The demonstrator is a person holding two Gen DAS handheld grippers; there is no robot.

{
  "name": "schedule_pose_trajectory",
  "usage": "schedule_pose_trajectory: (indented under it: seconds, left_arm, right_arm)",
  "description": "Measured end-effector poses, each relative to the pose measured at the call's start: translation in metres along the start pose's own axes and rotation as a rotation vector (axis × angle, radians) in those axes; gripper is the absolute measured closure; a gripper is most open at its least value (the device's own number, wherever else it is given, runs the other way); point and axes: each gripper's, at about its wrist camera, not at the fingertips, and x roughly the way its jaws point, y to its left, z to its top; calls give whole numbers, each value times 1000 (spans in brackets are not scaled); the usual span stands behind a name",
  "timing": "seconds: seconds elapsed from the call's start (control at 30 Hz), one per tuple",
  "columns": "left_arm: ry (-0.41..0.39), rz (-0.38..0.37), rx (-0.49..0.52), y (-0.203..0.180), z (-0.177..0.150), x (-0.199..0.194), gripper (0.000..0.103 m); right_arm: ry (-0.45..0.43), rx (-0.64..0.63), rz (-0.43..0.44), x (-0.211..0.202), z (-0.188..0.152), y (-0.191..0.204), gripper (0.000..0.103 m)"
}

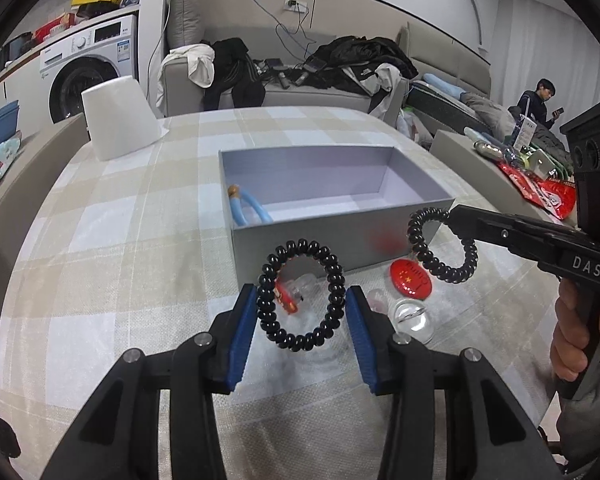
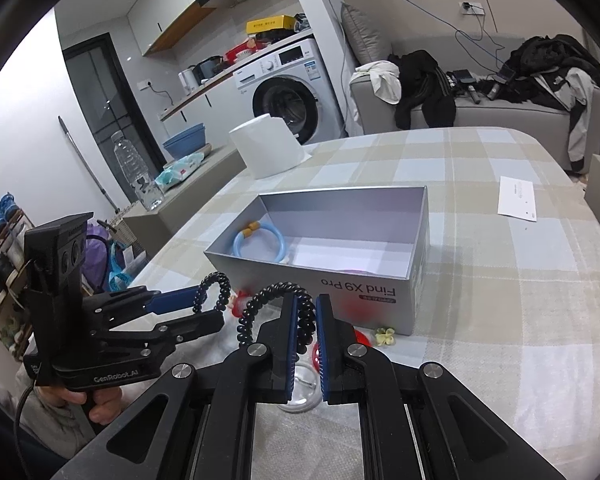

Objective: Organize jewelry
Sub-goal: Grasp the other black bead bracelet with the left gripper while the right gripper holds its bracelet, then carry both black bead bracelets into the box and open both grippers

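An open grey box (image 1: 324,236) (image 2: 380,292) stands on the checked tablecloth with a light blue bracelet (image 1: 246,208) (image 2: 260,242) inside. My left gripper (image 1: 302,300) (image 2: 210,300) holds a black coil hair tie (image 1: 300,300) (image 2: 214,290) between its blue pads, raised before the box. My right gripper (image 2: 306,312) (image 1: 454,216) is shut on a second black coil hair tie (image 2: 276,308) (image 1: 440,246), which hangs at the box's near corner. A red badge (image 1: 410,276), clear round pieces (image 1: 414,318) and a small yellow flower (image 2: 384,336) lie on the cloth below.
A white paper roll (image 1: 118,118) (image 2: 268,146) stands at the table's far left. A white card (image 2: 518,198) lies at the right. Red packets and clutter (image 1: 540,188) sit on a side surface. A sofa with clothes is behind the table.
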Motion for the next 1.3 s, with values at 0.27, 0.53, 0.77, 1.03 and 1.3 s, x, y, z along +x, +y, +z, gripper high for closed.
schedule_pose_trajectory:
  seconds: [0.27,0.53,0.77,1.03,1.3]
  left_arm:
    - [-68,11,5,2,11,-9,64]
    - [-137,30,20,-1,36,-8,64]
    - [-177,36,29,6,53,-1,64]
    - [-177,51,3,15,55,13,64]
    - [-144,52,-5,14,48,20,64]
  right_arm:
    - [-85,20,-8,-17,9,-1,95]
    - [-146,44,-50,-27,28,-6,95]
    - [-197,79,-31,-29,51,-12,95]
    - [-207,67,-84,-15,62,-18,95]
    - [-144,80,-121,6,51,-29,95]
